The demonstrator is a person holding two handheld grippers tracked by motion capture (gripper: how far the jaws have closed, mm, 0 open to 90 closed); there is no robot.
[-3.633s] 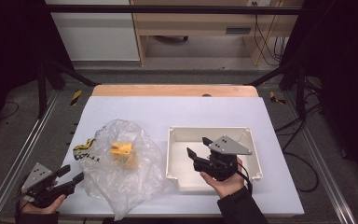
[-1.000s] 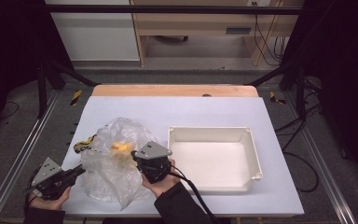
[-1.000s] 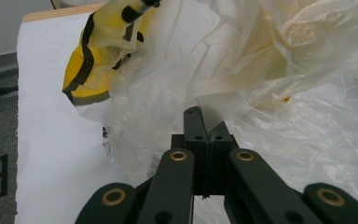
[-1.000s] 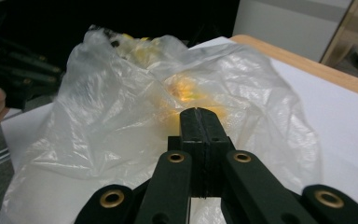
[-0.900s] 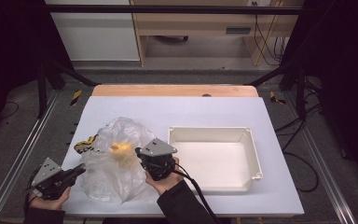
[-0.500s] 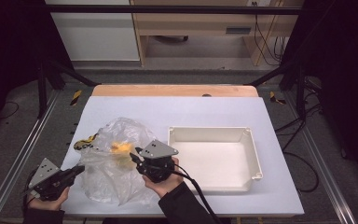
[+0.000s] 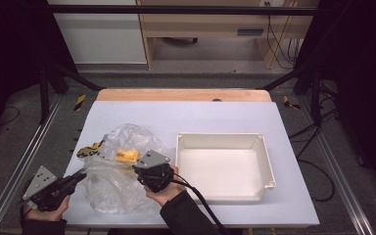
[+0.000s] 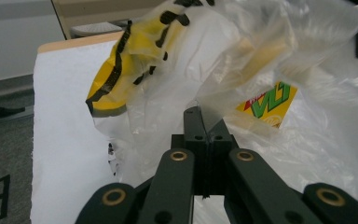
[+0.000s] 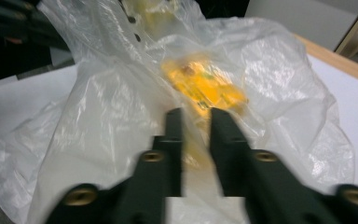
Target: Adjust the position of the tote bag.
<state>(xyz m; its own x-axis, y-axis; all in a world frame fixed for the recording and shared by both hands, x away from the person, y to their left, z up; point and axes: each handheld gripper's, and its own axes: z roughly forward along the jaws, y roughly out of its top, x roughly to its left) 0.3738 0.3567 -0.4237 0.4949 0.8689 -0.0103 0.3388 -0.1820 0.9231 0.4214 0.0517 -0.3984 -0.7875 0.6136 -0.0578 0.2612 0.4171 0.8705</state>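
With the left gripper (image 7: 73, 179) clamped on the clear plastic bag's (image 7: 122, 176) near edge, the right gripper (image 7: 138, 170), jaws narrowly apart and just closing on film, points at the yellow packet (image 7: 127, 155) lying just beyond inside.

We've got a white tray (image 7: 223, 166) sitting empty on the right half of the white tabletop (image 7: 186, 115), nearer its front edge than its back. We see a bare wooden strip (image 7: 183, 95) along the back edge. Beyond it, a wooden cabinet (image 7: 205, 24) stands on the grey floor (image 7: 24, 137), cables (image 7: 276, 39) hanging beside it.
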